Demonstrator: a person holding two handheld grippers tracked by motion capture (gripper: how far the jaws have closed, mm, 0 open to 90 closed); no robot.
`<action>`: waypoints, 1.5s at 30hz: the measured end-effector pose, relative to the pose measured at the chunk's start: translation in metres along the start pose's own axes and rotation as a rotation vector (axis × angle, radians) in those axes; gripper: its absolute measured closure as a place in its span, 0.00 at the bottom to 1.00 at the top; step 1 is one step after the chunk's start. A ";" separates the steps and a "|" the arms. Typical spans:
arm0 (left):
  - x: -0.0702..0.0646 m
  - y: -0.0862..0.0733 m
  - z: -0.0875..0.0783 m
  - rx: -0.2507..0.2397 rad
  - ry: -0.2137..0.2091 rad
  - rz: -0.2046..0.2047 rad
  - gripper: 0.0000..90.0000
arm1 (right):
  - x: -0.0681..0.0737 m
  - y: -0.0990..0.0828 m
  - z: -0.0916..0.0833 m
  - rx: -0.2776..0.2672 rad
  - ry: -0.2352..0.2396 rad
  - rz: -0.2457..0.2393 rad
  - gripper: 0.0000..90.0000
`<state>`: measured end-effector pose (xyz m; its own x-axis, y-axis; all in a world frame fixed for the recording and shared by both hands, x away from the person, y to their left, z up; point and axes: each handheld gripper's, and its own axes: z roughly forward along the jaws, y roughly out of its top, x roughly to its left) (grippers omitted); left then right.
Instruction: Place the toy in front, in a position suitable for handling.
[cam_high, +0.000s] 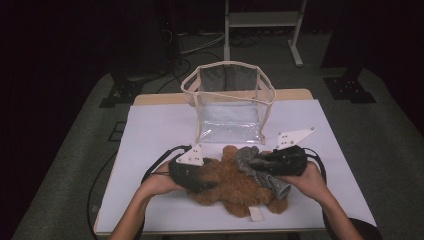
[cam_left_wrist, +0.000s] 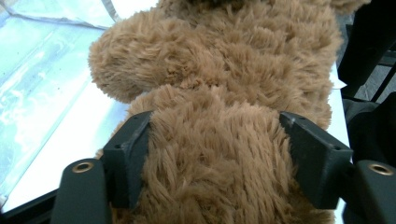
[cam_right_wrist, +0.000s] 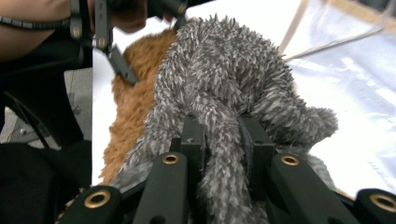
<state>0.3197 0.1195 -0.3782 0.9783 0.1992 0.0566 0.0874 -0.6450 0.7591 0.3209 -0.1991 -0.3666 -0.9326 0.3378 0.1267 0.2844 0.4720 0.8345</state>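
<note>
brown plush toy (cam_high: 235, 187) lies on the white table cover (cam_high: 150, 130), near the front edge, with the clear bag (cam_high: 230, 102) standing behind it. left gripper (cam_high: 207, 186) has its jaws set wide around the plush body (fur bulging between them, pads against its sides). right gripper (cam_high: 255, 162) is pinched narrow on a grey fuzzy cloth (cam_high: 250, 162) draped over the toy's right side.

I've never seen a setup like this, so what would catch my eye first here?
Probably the shaggy brown plush toy lying at the near edge of the white table, with the left gripper straddling it. On top, the right gripper pinches a fuzzy grey cloth. Behind them stands an open clear bag.
</note>
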 end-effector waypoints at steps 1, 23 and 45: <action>0.001 0.000 -0.001 -0.002 -0.003 -0.002 0.25 | 0.002 -0.002 0.002 0.005 0.003 0.000 0.82; 0.026 0.005 0.009 0.115 -0.092 -0.125 0.48 | 0.002 -0.005 0.004 -0.006 0.086 -0.004 0.82; 0.030 0.003 -0.008 0.051 0.115 -0.031 0.34 | -0.051 0.006 0.011 0.006 0.058 0.040 0.82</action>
<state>0.3476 0.1297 -0.3692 0.9473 0.3011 0.1097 0.1297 -0.6733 0.7279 0.3729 -0.2051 -0.3737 -0.9319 0.3085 0.1909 0.3225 0.4636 0.8252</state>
